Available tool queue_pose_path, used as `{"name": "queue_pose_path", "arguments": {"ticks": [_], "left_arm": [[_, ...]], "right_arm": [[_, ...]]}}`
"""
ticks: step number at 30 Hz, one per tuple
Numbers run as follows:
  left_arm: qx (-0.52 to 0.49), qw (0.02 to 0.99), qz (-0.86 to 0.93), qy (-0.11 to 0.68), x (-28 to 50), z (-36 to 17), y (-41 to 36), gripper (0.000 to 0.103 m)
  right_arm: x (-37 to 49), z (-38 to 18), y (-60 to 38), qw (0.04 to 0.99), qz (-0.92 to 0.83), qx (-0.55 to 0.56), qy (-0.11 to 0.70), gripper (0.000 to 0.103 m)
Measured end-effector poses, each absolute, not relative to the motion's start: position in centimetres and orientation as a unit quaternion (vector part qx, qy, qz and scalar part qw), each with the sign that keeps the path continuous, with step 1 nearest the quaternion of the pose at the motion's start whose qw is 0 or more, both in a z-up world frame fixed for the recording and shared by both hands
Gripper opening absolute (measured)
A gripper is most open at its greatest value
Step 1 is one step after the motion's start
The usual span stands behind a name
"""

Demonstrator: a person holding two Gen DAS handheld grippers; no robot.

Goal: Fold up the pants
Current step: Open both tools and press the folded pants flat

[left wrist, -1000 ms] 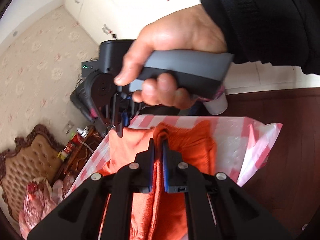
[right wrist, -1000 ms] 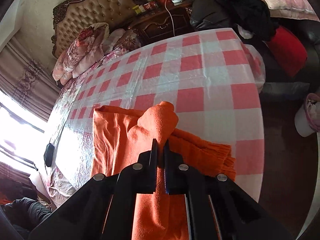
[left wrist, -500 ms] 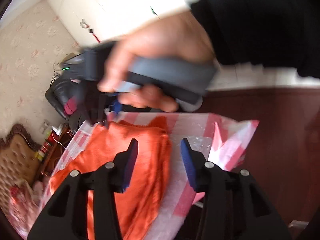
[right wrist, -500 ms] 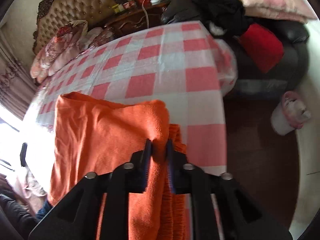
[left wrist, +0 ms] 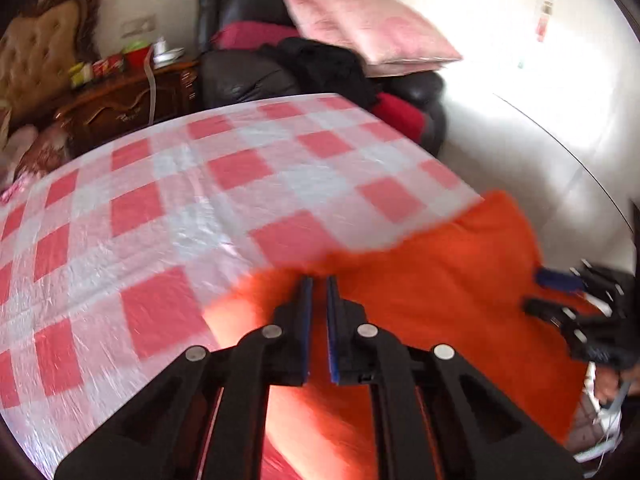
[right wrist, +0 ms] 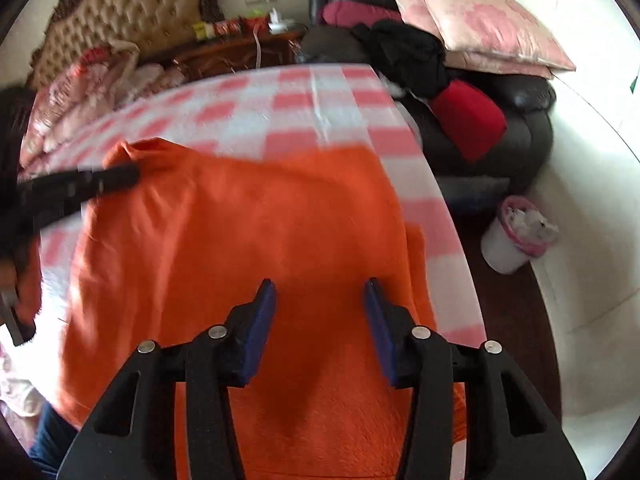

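Orange pants (right wrist: 256, 216) spread to the cloth (left wrist: 132, 216) edge, left gripper (left wrist: 316, 284) jaws nearly shut over pants, whether cloth is pinched unclear, right gripper (right wrist: 320, 292) jaws apart, empty, checked cloth bare beyond

Left gripper (left wrist: 317, 286) nearly closed over orange pants (left wrist: 440, 280) on the checkered cloth (left wrist: 160, 208)

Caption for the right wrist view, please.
Right tool open above orange pants spread on the checked tablecloth.

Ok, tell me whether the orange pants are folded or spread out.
Folded: the orange pants lie doubled in a compact block on the checked cloth, a second layer showing at the right edge.
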State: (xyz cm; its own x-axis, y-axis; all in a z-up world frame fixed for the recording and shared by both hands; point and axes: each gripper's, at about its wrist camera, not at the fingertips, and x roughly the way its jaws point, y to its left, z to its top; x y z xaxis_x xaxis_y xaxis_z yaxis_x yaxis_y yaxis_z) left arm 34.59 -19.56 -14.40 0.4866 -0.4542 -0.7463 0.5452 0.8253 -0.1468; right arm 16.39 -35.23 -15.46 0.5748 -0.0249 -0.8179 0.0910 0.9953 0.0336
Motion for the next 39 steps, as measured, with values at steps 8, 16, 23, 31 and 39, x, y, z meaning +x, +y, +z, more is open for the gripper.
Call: {"name": "queue_pose_path", "arguments": {"ticks": [8,16,23,31,39], "left_arm": [[0.044,0.863,-0.322,0.387,34.1,-12.3,-19.6,0.014],[0.095,0.927,-0.16,0.327,32.4,-12.2,-19.0,0.054],[0.044,0.902,-0.214,0.372,22.5,-10.0,-18.5,0.067],[0.1,0.864,-0.15,0.47,20.8,-16.3,-21.3,0.095],[0.109,0.894,-0.148,0.409,15.7,-12.4,-22.4,0.101]], "right_arm": [[16.0,-15.6,-34.6,0.887,-0.043,0.01,0.459,0.044],[15.7,-15.6,-34.5,0.888,-0.039,0.004,0.459,0.045],[15.0,-12.0,-34.5,0.905,-0.047,0.023,0.421,0.066],[21.8,-14.4,-35.2,0.869,-0.078,-0.047,0.485,0.067],[15.0,-10.2,-34.5,0.902,-0.058,-0.017,0.427,0.075]]}}
